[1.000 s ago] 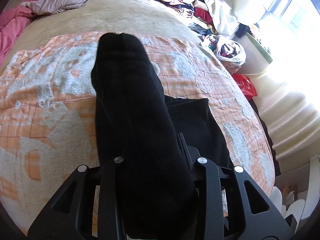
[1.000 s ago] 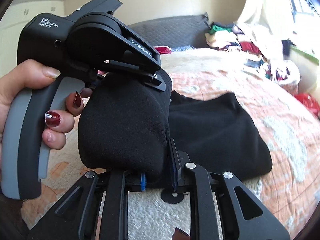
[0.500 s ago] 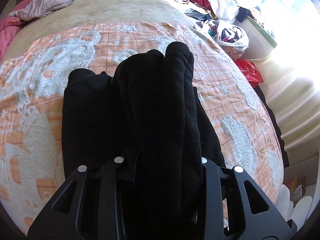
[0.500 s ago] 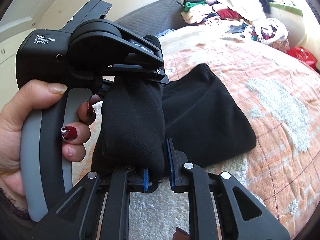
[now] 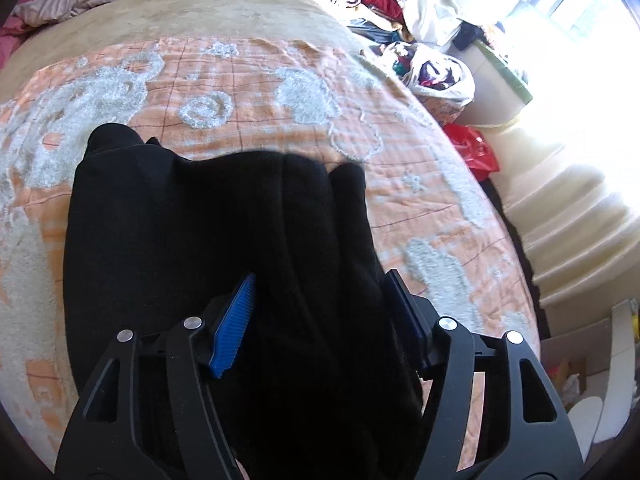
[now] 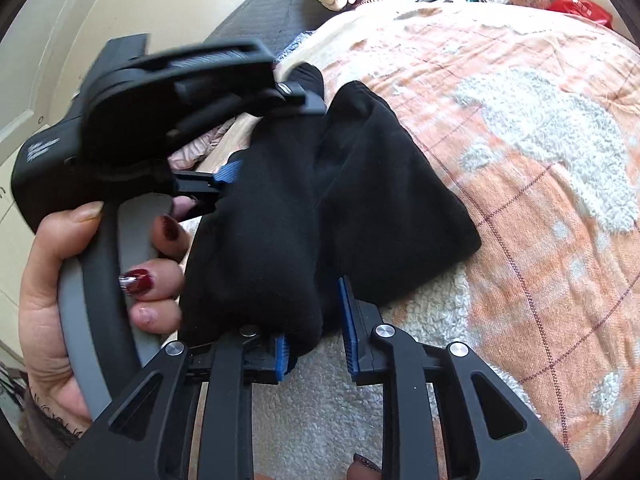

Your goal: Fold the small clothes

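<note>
L gripper (image 5: 320, 308), black w/ blue ribbed pads, fills lower centre of its wrist view, jaws opening, pads apart w/ black cloth between them. In R wrist view a hand (image 6: 60, 292) w/ dark red nails at lower left wraps the grey handle. R gripper (image 6: 314, 332), bottom centre, same build, jaws opening, cloth edge by its left pad.

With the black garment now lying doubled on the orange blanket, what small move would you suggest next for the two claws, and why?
Probably draw both claws straight back off the cloth. The black garment lies folded on the orange blanket, and the left claw is opening, its pads apart with fabric loose between them. The right claw is also opening around the near edge, so neither needs to hold on.
</note>
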Tool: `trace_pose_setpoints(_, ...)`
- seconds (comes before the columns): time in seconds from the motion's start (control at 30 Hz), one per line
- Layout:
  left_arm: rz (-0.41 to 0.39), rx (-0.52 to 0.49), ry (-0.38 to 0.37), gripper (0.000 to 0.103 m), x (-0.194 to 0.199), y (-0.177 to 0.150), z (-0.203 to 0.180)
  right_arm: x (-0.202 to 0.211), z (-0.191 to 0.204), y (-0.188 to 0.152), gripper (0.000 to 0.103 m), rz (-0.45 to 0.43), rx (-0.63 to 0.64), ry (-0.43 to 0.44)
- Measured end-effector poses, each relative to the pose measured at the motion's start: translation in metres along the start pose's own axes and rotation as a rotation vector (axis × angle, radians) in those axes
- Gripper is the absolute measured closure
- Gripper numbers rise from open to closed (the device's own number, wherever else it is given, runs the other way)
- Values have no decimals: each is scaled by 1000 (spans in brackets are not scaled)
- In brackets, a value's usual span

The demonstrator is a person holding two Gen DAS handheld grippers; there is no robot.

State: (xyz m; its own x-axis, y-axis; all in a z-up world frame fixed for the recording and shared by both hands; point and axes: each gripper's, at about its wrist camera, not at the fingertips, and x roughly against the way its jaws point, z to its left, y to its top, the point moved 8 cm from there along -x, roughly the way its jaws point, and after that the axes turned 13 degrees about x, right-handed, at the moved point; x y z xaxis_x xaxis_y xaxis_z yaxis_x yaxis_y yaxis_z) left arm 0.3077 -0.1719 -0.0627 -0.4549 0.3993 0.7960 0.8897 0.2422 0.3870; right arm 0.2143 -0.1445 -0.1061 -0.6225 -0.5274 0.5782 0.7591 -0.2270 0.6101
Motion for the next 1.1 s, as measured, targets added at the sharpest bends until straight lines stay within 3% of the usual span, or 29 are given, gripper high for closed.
trace_pose_setpoints(0.17,-95,-2,-15,47,37,12,13,7,-4,4,69,20,-21,45)
trace_pose_setpoints(0.37,-153,-42,138,47,57,4,70,14,-1,36,43,44,57,89)
trace_pose_setpoints(0.47,-143,-52,162,47,56,-5,88,11,-1,63,41,47,51,153)
trace_pose_setpoints(0.53,-140,-65,165,47,55,-11,93,-3,-1,70,37,103,58,199)
trace_pose_setpoints(0.67,-156,-104,184,46,54,-19,91,-26,-16,81,38,176,46,174)
trace_pose_setpoints(0.8,-172,-113,187,45,53,-20,90,-34,-21,86,43,212,25,182)
trace_pose_setpoints(0.87,-175,-111,187,45,53,-21,91,-34,-22,88,67,211,75,143)
trace_pose_setpoints(0.93,-178,-110,185,45,53,-20,91,-38,-16,90,82,203,145,121)
trace_pose_setpoints(1.1,-173,-95,174,45,54,-20,89,-29,10,116,89,84,343,99)
